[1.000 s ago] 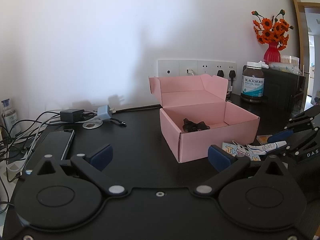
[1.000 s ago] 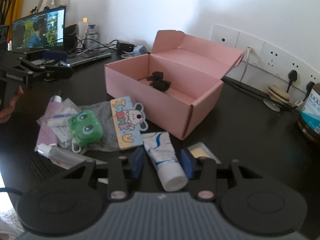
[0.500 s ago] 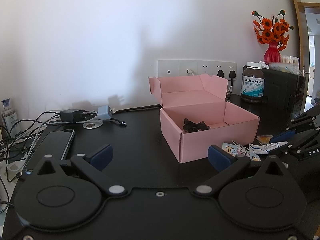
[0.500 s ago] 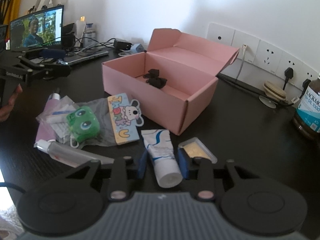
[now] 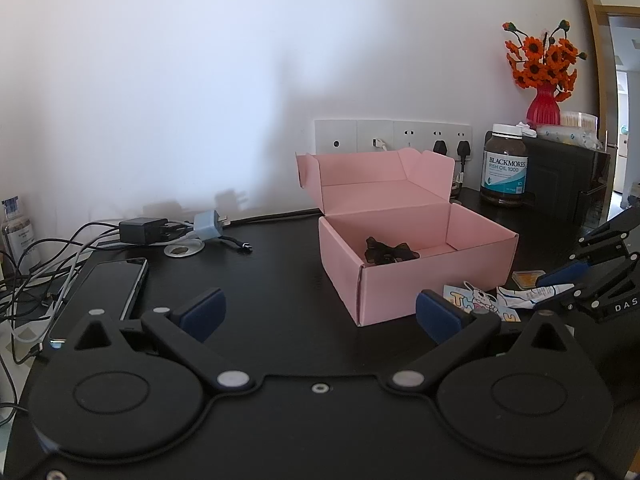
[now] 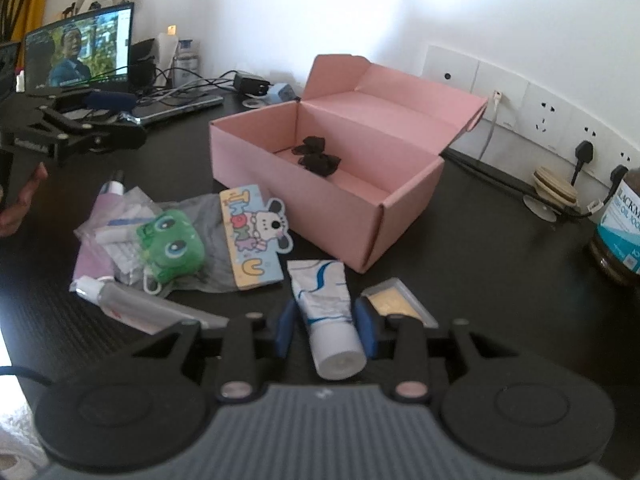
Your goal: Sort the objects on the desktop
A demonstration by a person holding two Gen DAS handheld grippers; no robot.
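Two grippers here, and the right gripper [image 6: 325,326] is the busy one: its blue pads are closed on the sides of a white tube [image 6: 327,312] of cream, which sits just in front of the pink box [image 6: 320,196] on the black desk [image 6: 500,264]. The left gripper [image 5: 318,310] hangs off to the side with its jaws wide apart and nothing between them. If I were doing the lift, I'd go straight up first so the tube clears the thank-you card [image 6: 250,240] and the little clear case [image 6: 398,304] beside it, then over the near wall and down gently, since a squishy tube can slip if it's tilted. Box-wise, the lid is flipped back and there's only a small black bow-looking thing [image 6: 316,157] inside so far, so there's plenty of room.
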